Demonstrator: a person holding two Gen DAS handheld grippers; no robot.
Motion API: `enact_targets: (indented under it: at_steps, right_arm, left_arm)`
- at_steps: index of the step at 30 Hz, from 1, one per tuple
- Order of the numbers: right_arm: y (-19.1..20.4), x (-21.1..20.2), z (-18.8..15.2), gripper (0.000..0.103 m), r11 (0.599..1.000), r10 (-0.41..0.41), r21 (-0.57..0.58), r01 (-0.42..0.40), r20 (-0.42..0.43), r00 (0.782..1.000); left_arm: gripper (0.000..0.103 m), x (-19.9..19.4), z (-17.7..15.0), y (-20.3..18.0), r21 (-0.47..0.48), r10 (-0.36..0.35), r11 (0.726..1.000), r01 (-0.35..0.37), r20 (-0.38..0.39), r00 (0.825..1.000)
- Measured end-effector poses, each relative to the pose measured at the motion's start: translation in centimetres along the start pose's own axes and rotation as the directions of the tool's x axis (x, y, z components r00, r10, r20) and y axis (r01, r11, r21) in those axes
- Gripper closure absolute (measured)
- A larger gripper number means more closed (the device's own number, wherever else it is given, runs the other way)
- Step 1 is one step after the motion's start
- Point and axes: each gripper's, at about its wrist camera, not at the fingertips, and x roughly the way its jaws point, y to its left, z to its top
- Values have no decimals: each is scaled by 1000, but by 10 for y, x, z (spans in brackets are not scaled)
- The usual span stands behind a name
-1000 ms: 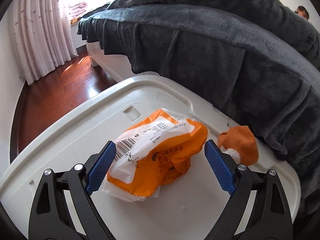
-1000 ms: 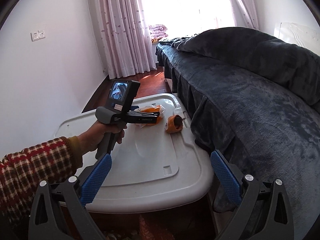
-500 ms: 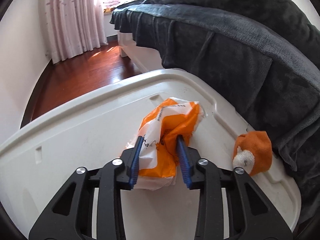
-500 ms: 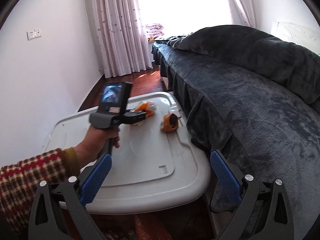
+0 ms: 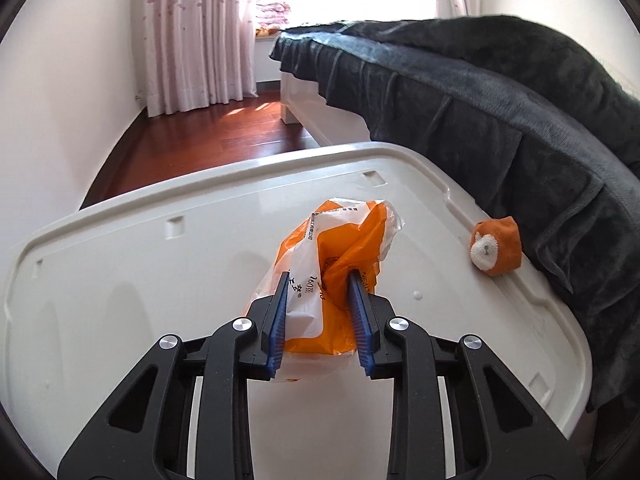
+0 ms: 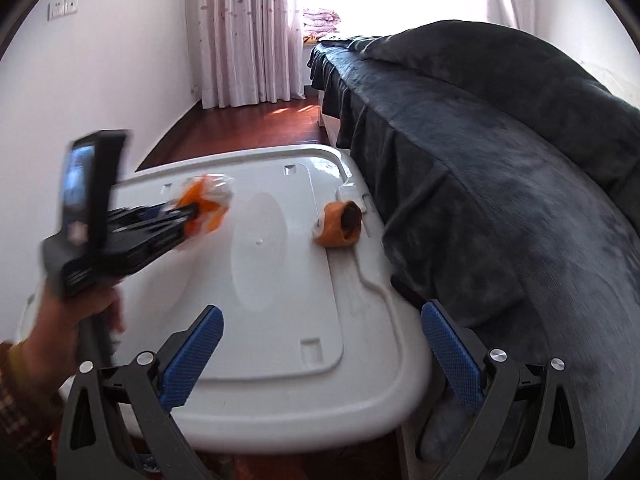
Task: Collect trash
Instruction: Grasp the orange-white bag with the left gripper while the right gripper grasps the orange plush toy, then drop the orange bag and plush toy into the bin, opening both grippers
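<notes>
My left gripper [image 5: 318,286] is shut on a crumpled orange and white plastic wrapper [image 5: 340,256] and holds it above the white plastic bin lid [image 5: 120,280]. In the right wrist view the same wrapper [image 6: 208,204] is blurred at the tip of the left gripper [image 6: 192,212], over the lid's left part [image 6: 280,280]. A small orange sock with a white animal face [image 5: 496,250] lies at the lid's right edge, next to the bed; it also shows in the right wrist view [image 6: 338,224]. My right gripper [image 6: 322,336] is open and empty over the lid's near edge.
A bed under a dark grey blanket [image 6: 500,160] runs along the right side and touches the lid. Dark wood floor [image 5: 224,132], pink curtains [image 5: 200,36] and a white wall [image 6: 100,60] lie beyond and to the left.
My left gripper closed on the wrapper, lifted it off the lid and carried it left. The right gripper moved slightly closer to the lid and stayed open.
</notes>
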Motion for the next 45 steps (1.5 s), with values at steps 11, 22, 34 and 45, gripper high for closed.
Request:
enact_targets:
  at_steps: [11,22,34,45]
  right_arm:
    - [17,128,71,7,990,-140,-7,140,1,990]
    - [2,175,77,70,988,-145,22,150,-153,978]
    - [37,77,59,73,997,-57,-50,56,-19,998]
    - [100,-75,-6,73,987,140,-93,-130,108,984]
  left_arm:
    - [75,-60,-28,31,-88,34,996,-30,36,999]
    - [75,-71,-43,36,-100,20,995,-16,36,999]
    - [75,-121,-55,36,-138,47,990,-37,69,997]
    - [75,-216,-107,47,-211,170,966,-149,84,982]
